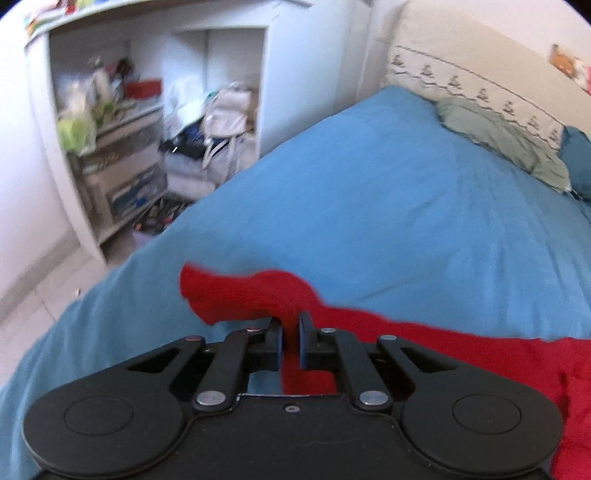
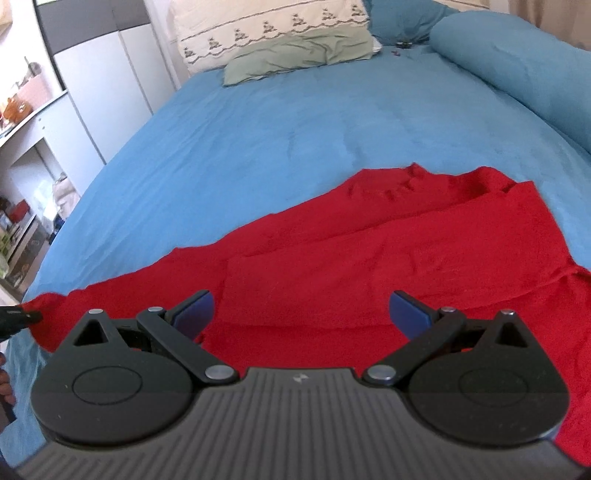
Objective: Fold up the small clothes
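A red garment (image 2: 369, 258) lies spread on the blue bed (image 2: 277, 129), partly folded over itself with creases. My left gripper (image 1: 290, 325) is shut on a corner of the red garment (image 1: 251, 295) and holds it lifted a little off the bed. That left gripper shows in the right wrist view (image 2: 22, 317) at the far left, pinching the garment's left tip. My right gripper (image 2: 301, 308) is open and empty, hovering over the near middle of the garment.
A green pillow (image 2: 303, 51) and an embroidered cream pillow (image 2: 266, 26) lie at the head of the bed. A blue bolster (image 2: 517, 70) runs along the right side. A cluttered white shelf unit (image 1: 129, 129) stands left of the bed.
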### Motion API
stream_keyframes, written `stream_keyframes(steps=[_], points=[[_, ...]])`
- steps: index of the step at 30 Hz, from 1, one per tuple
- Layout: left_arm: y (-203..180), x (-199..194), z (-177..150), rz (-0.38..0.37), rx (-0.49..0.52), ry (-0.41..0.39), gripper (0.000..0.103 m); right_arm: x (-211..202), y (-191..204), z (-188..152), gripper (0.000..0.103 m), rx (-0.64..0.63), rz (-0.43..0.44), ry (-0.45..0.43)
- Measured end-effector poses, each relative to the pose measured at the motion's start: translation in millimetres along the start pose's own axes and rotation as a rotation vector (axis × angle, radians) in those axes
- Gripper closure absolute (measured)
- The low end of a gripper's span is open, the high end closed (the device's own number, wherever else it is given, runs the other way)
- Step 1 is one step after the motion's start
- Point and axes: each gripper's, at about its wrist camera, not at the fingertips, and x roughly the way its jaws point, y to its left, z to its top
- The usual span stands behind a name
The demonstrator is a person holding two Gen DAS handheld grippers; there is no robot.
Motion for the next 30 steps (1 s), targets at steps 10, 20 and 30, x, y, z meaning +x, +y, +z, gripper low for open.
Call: stream_keyframes(steps=[10, 20, 30], points=[[-176, -98, 13, -0.164, 0.227, -0.144, 0.095, -18, -71, 27, 0.0, 0.01, 0.022, -0.036], [-379, -107, -76, -0.304, 0.368, -0.05, 0.095, -43, -183, 71, 0.0, 0.055, 0.062, -0.019], [-455, -32, -187, -0.216, 0.475, 0.142, 0.091, -20, -277, 60, 0.0, 0.209, 0.111, 0.078]])
